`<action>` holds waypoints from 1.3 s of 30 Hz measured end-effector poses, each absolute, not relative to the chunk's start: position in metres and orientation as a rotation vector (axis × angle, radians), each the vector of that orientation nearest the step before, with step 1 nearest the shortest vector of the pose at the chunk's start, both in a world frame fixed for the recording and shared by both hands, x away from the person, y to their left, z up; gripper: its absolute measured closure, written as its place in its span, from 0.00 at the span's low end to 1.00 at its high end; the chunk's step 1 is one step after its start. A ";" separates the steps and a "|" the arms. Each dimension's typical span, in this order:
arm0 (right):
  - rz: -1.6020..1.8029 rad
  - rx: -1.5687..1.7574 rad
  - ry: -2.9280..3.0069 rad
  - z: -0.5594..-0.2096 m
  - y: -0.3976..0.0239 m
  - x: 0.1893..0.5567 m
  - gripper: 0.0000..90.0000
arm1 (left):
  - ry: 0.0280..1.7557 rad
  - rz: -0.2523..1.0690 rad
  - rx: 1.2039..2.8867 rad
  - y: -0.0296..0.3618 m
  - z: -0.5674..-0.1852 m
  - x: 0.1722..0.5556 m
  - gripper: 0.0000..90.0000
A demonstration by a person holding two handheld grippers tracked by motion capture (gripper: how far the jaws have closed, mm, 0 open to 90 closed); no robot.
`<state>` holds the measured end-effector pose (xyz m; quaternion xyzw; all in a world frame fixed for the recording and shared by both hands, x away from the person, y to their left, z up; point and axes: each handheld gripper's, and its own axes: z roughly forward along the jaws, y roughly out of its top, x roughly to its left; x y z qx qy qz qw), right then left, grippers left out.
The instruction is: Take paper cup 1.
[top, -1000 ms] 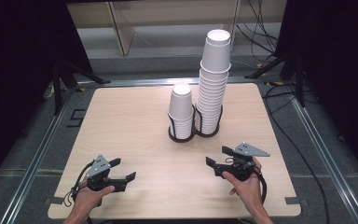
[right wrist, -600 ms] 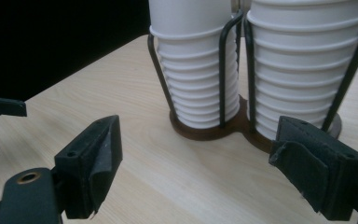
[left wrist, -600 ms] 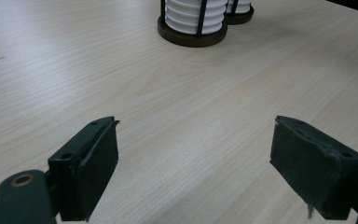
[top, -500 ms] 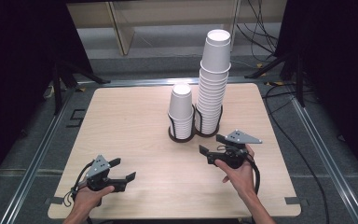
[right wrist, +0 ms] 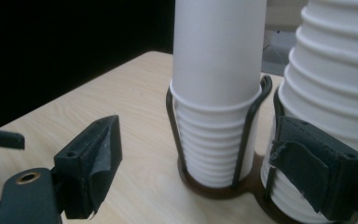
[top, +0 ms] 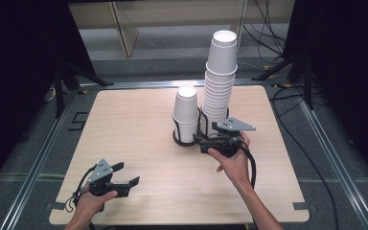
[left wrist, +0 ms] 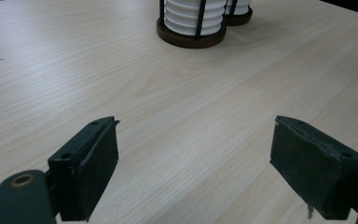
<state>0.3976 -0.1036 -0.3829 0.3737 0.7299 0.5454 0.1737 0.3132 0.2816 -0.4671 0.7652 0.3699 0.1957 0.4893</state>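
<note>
Two stacks of white paper cups stand in a black wire holder (top: pixel 179 140) at the table's middle back: a short stack (top: pixel 186 110) on the left and a tall stack (top: pixel 220 76) on the right. My right gripper (top: pixel 205 133) hovers just in front of the holder, open, with nothing between its jaws. In the right gripper view the short stack (right wrist: pixel 214 70) rises close ahead between the jaws, and the tall stack (right wrist: pixel 335 70) stands behind the right jaw. My left gripper (top: pixel 127 173) rests near the front left of the table, open and empty (left wrist: pixel 196 158).
The light wooden table (top: pixel 124 124) sits in a metal frame (top: pixel 52 143). Dark curtains flank both sides, and cables (top: pixel 268 19) lie on the floor behind. In the left gripper view the holder's base (left wrist: pixel 191 39) stands far ahead.
My right hand has moved forward and up from the front right of the table to just in front of the cup holder. The left hand has stayed put.
</note>
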 end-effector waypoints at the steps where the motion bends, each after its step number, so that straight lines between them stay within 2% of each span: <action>1: 1.542 1.067 2.063 -0.380 -0.101 0.400 0.18 | 0.898 0.475 1.860 0.282 -0.467 0.313 0.16; 9: 1.544 1.085 1.997 -0.366 -0.077 0.418 0.17 | 0.899 0.468 1.855 0.282 -0.467 0.313 0.16; 39: 1.404 1.207 1.857 -0.359 -0.030 0.463 0.17 | 0.901 0.457 1.840 0.282 -0.467 0.313 0.16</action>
